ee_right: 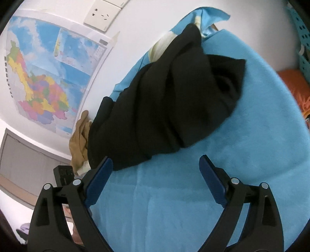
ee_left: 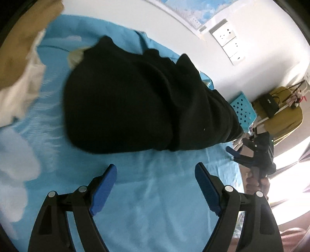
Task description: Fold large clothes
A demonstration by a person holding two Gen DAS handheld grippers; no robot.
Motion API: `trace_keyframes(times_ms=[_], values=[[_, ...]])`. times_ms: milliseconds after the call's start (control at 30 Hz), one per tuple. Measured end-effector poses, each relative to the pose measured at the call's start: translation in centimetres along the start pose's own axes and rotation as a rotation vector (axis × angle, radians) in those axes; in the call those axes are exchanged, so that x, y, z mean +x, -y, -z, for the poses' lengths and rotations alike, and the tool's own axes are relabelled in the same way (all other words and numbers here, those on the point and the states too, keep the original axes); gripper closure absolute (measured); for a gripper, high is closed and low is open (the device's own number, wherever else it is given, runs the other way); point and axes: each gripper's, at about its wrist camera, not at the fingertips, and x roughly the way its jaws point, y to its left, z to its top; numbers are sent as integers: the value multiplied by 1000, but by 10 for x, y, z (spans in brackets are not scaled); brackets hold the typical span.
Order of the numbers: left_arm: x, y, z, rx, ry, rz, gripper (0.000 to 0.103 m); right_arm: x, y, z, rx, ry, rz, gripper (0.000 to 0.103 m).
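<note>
A large black garment (ee_left: 135, 104) lies bunched in a heap on the light blue sheet (ee_left: 155, 203). My left gripper (ee_left: 156, 170) stands open just short of the heap's near edge, with only sheet between its blue pads. In the right wrist view the same black garment (ee_right: 170, 100) stretches from the wall towards the middle of the sheet (ee_right: 232, 174). My right gripper (ee_right: 156, 162) is open too; its left pad (ee_right: 98, 182) sits at the heap's near corner, nothing gripped. The right gripper (ee_left: 235, 155) also shows at the sheet's right edge in the left wrist view.
Tan and cream clothes (ee_left: 23, 64) are piled at the far left of the sheet; a tan cloth (ee_right: 79, 143) lies against the wall. A map (ee_right: 42, 77) and sockets (ee_right: 102, 13) hang on the white wall. A blue perforated basket (ee_left: 244, 112) stands beyond the sheet.
</note>
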Motion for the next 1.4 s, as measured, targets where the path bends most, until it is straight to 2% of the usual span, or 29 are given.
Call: trace_keyframes(times_ms=[133,433,567,667,700,733,767,800,833,867,967,1033,1100,1133,1167,1200,1233,1300,1400], values=[[13,3,-14,-37,20,35,20,17,-5,-10,21,27,11,13],[21,-15,-37,-248,91,132,19,43,-11,-33,74,146,36,5],[19,-23,-40,-312,128,170,19,56,-18,-39,63,178,96,4],[22,-23,-46,-330,139,153,19,64,-21,-43,35,195,123,5],[24,-21,-47,-330,142,142,19,67,-22,-45,22,191,129,11],[26,-19,-49,-323,145,128,19,69,-21,-46,15,188,130,32],[26,-20,-49,-319,145,121,19,71,-17,-48,27,178,123,41],[29,-18,-51,-315,145,114,25,73,-13,-49,39,165,111,56],[31,-18,-53,-311,141,102,40,74,-9,-49,42,155,94,63],[33,-18,-55,-309,135,95,45,74,-4,-48,49,144,60,64],[35,-15,-56,-278,131,72,44,71,0,-48,43,137,28,60],[39,-17,-59,-284,116,92,34,71,-1,-50,44,131,7,47],[40,-20,-64,-318,105,134,27,73,-4,-54,30,116,-3,40],[42,-19,-68,-316,93,139,22,75,-5,-55,29,117,12,41],[44,-17,-70,-305,88,134,22,76,-6,-56,20,118,23,45],[45,-15,-72,-298,89,126,22,78,-7,-56,4,114,48,56],[47,-14,-74,-286,91,114,27,80,-4,-55,4,110,45,67],[48,-13,-76,-270,86,81,45,79,1,-55,11,103,16,74],[45,-10,-76,-253,93,59,57,72,-2,-54,-13,112,-12,79]])
